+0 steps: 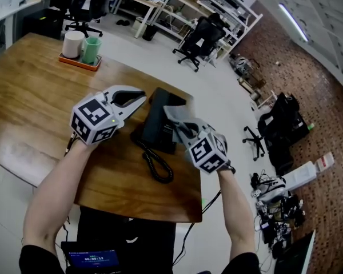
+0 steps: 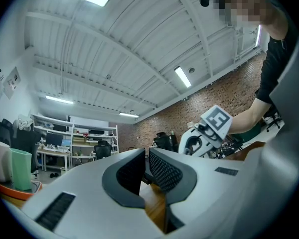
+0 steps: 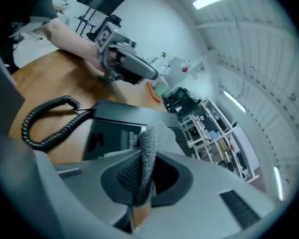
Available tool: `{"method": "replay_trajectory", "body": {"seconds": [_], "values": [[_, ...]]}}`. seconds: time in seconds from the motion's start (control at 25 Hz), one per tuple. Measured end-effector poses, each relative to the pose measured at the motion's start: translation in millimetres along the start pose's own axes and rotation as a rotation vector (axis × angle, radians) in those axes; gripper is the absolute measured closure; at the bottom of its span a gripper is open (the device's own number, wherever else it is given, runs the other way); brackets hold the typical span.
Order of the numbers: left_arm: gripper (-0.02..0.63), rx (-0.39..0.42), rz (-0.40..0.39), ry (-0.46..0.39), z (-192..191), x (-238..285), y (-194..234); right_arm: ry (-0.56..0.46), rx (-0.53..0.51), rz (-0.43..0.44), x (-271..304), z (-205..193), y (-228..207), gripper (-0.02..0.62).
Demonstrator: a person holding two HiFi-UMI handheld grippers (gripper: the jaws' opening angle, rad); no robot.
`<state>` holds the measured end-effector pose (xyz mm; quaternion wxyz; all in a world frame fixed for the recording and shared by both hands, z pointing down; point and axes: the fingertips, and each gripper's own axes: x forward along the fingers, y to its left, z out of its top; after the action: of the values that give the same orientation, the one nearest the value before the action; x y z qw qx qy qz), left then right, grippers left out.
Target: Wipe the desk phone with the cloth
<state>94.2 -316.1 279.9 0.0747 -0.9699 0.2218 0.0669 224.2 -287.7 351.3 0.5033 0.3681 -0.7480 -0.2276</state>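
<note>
**Item: desk phone under cloth, two hand-held grippers at work**

**Head view.** A wooden desk [image 1: 34,90] carries a black desk phone [image 1: 158,127] near its right edge. The phone's coiled cord [image 1: 155,163] loops toward the person. The right gripper [image 1: 178,124] reaches in from the lower right and holds a grey cloth [image 1: 180,116] over the right side of the phone's upper face, the likely surface for the wipe. The left gripper [image 1: 140,99] lies low at the phone's left side, tips toward the set. Contact cannot be confirmed. The position is judged to steady the phone against the push of the cloth. An orange tray [image 1: 79,63] with a white cup [image 1: 73,43] and a green cup [image 1: 91,50] stands well apart at the far side of the desk, clear of the work.

**Left gripper view.** The jaws are drawn almost together, leaving only a thin slot. Nothing sits between them, and bare desk wood shows below. The right gripper appears beyond, to the right.

**Right gripper view.** The jaws are closed on a fold of the cloth, which stands up between the pads. The phone's keypad lies directly ahead and the cord curls at left. The pinch leaves loose cloth forward of the tips, so fabric and not plastic meets the phone.

**Status (judgement).** The wipe is in hand, and its extent cannot be read.
</note>
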Motion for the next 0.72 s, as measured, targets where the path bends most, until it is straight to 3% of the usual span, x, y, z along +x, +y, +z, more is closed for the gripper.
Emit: {"method": "replay_trajectory", "body": {"seconds": [0.16, 0.24, 0.28, 0.36, 0.52, 0.6, 0.72], "values": [[0.589, 0.003, -0.005, 0.004, -0.6, -0.3, 0.2, -0.005, -0.134, 0.207, -33.6, 7.6, 79.1, 0.569], [0.589, 0.002, -0.004, 0.003, -0.4, -1.0, 1.0, -0.02, -0.172, 0.297, -47.2, 11.1, 97.1, 0.569], [0.589, 0.001, -0.004, 0.002, -0.3, -1.1, 1.0, -0.033, -0.161, 0.296, -50.4, 12.4, 93.0, 0.569], [0.589, 0.001, -0.005, 0.002, -0.4, -1.2, 0.8, -0.056, -0.091, 0.184, -47.6, 14.7, 55.3, 0.569], [0.589, -0.002, -0.001, -0.002, -0.8, -2.1, 2.6, -0.072, 0.105, -0.193, -20.3, 9.4, -60.7, 0.569], [0.589, -0.007, 0.003, -0.005, -0.9, -2.9, 3.2, -0.065, 0.186, -0.267, -2.0, 3.8, -93.3, 0.569], [0.588, -0.012, 0.005, -0.006, -0.4, -1.8, 1.4, -0.024, 0.217, -0.26, 21.3, -4.7, -103.7, 0.569]]}}
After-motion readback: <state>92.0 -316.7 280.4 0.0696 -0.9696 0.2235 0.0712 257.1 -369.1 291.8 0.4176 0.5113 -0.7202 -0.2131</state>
